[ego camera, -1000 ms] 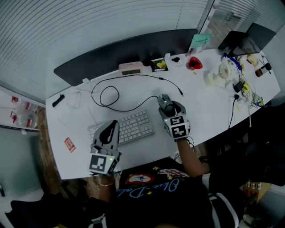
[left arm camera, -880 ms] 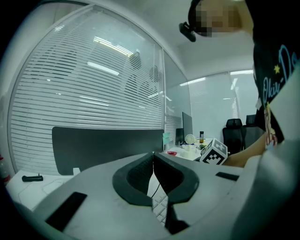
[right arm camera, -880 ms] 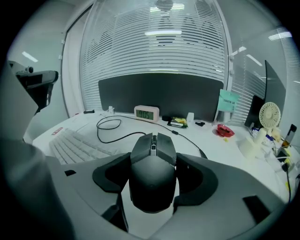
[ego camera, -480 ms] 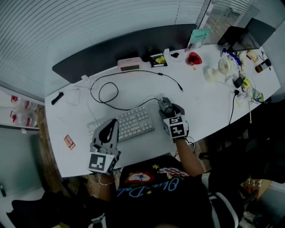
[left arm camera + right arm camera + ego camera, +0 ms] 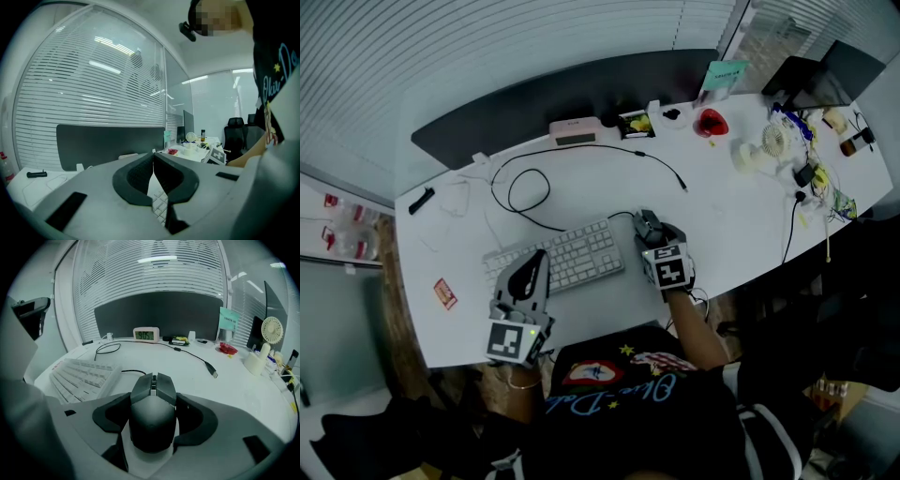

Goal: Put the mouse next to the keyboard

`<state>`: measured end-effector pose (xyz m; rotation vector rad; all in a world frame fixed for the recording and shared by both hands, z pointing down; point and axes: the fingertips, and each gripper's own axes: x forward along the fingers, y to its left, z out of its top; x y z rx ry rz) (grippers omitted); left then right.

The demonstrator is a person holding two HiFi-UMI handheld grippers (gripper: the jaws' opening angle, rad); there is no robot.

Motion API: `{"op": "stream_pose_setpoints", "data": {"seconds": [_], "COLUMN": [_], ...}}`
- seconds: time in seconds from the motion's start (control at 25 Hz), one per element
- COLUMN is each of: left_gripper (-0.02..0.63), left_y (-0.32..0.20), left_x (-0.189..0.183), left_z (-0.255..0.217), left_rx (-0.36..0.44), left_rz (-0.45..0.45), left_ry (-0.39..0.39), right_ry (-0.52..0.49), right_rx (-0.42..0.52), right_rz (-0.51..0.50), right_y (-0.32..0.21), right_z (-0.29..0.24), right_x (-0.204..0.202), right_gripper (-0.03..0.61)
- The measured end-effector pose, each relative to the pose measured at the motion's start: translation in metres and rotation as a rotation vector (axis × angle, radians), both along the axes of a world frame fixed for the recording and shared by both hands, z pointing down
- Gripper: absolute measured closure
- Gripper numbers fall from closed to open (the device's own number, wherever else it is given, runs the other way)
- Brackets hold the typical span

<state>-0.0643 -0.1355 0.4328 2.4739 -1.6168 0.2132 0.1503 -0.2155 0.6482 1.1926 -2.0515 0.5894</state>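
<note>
Work is set on a long white desk [image 5: 581,202], whose far edge carries a clock [image 5: 574,131] and whose right end carries a fan [image 5: 775,142] among other clutter. A white keyboard [image 5: 558,261] is laid at a slant near the front edge. The left gripper [image 5: 153,172] is held over the keyboard's near left part. Its jaws are seen pressed together with nothing between them, so no share in the task is judged to be taken by it at present. The right gripper [image 5: 651,229] is placed just off the keyboard's right end. In the right gripper view its jaws are seen clamped against both flanks of the dark mouse [image 5: 152,401], which is pointed away from the person. The mouse is thus located just beside the keyboard's right end, with a narrow strip of bare desk between the two. Whether its underside is resting on the desk or is held slightly above it cannot be told. The carrying part of the task is judged to be done or very nearly so, since the mouse is already where it is wanted. What is left, as far as can be judged, is for the mouse to be settled flat, for the jaws to be spread, and for the right gripper to be drawn back without the mouse being nudged.
</note>
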Motion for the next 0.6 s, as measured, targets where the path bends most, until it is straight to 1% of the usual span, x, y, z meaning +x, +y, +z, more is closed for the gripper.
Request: {"op": "stream_pose_setpoints", "data": {"seconds": [0.44, 0.6], "left_gripper": [0.609, 0.609], "left_y": [0.002, 0.0032], "left_x": [0.0033, 0.0038], "left_z": [0.0, -0.0003], "left_rx": [0.002, 0.005], "left_rz": [-0.015, -0.018], "left_ry": [0.001, -0.001], "right_ry": [0.023, 0.026], "right_rx": [-0.01, 0.005], "right_rz": [-0.021, -0.029], "right_y": [0.0025, 0.0029], "right_z": [0.0079, 0.0088], "right_x": [0.0007, 0.0004], "right_gripper": [0.296, 0.296]}}
